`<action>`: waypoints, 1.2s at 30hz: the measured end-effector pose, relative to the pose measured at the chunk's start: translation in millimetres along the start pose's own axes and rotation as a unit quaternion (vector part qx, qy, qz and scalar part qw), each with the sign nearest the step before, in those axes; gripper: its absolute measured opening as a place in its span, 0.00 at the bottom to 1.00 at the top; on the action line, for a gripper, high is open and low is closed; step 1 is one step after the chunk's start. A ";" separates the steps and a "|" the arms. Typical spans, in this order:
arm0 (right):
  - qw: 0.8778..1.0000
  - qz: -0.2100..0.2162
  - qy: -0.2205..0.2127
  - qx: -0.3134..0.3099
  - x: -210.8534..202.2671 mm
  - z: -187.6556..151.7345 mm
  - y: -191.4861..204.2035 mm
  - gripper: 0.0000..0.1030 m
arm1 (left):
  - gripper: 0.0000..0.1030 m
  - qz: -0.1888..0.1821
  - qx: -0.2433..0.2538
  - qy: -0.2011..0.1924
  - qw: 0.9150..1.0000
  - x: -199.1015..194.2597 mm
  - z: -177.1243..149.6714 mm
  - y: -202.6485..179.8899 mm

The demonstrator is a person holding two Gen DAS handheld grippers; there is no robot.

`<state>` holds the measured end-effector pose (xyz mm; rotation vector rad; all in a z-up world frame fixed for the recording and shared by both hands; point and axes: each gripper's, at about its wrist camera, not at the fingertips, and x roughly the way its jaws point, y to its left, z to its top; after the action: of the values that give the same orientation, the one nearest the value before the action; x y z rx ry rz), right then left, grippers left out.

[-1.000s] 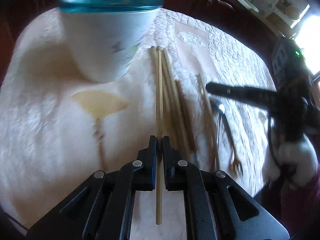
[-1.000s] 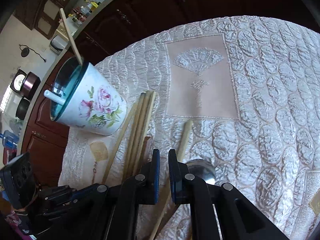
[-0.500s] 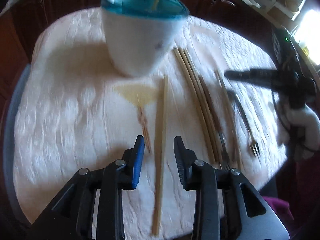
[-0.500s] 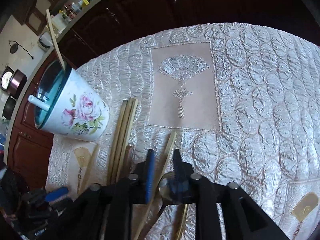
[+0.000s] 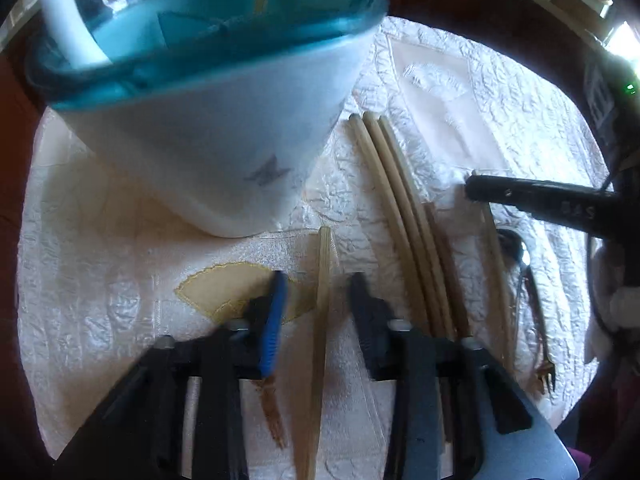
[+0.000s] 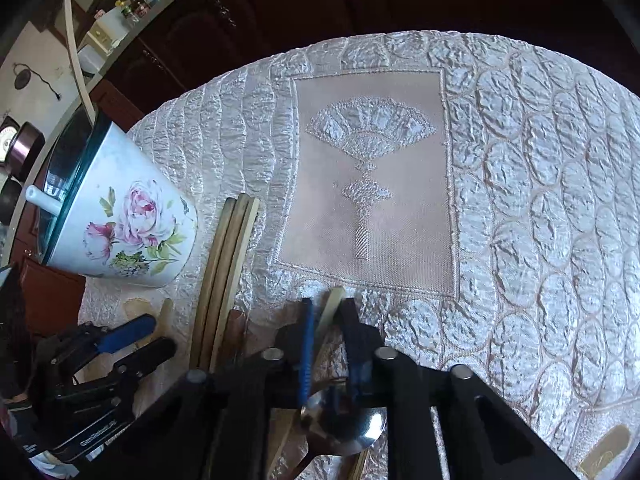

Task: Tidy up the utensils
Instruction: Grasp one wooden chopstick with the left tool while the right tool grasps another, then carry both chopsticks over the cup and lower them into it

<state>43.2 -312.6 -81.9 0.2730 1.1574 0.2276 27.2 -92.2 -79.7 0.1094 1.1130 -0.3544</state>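
Note:
A white floral cup [image 6: 120, 224] with a teal rim stands on the quilted cloth and holds a chopstick and a white straw; it fills the top of the left wrist view [image 5: 208, 128]. My left gripper [image 5: 318, 292] is open, its fingers either side of a single bamboo chopstick [image 5: 320, 340] lying on the cloth. Three pale chopsticks [image 5: 396, 208] lie side by side to its right. My right gripper [image 6: 326, 312] is open around the tip of another bamboo chopstick [image 6: 333, 304], above a metal spoon [image 6: 344, 424].
A dark brown chopstick [image 5: 444, 264] and a small fork [image 5: 540, 364] lie among the utensils at right. The quilted tablecloth [image 6: 520, 200] covers a round table. Dark wooden cabinets [image 6: 320, 8] stand behind it. The left gripper shows in the right wrist view [image 6: 132, 340].
My left gripper let go of the chopstick, which now lies on the cloth, and moved close to the cup. My right gripper opened and moved forward over the spoon, around a chopstick tip.

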 end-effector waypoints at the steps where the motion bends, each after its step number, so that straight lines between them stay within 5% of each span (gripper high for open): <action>1: 1.000 0.014 -0.004 0.004 -3.1 -0.1 -0.2 0.09 | 0.05 0.001 0.000 -0.002 1.000 -0.4 0.6 0.6; 8: 0.995 0.068 -0.076 0.001 -59.4 5.9 15.3 0.06 | 0.04 -0.076 -0.025 -0.046 0.996 -58.5 -1.5 17.3; 20: 0.979 0.103 -0.162 -0.070 -160.4 -10.1 55.0 0.05 | 0.04 -0.118 -0.043 -0.161 0.979 -191.9 -13.9 45.5; 28: 0.963 0.118 -0.216 -0.112 -210.2 14.0 89.6 0.05 | 0.04 -0.118 -0.048 -0.229 0.965 -249.3 6.8 56.3; 36: 0.946 0.107 -0.280 -0.123 -226.5 64.9 136.6 0.05 | 0.04 -0.042 -0.058 -0.314 0.947 -271.8 65.6 67.3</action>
<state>10.8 -261.3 183.6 0.2223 0.5272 0.4510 -0.8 14.9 185.8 -0.1513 0.5032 -0.3637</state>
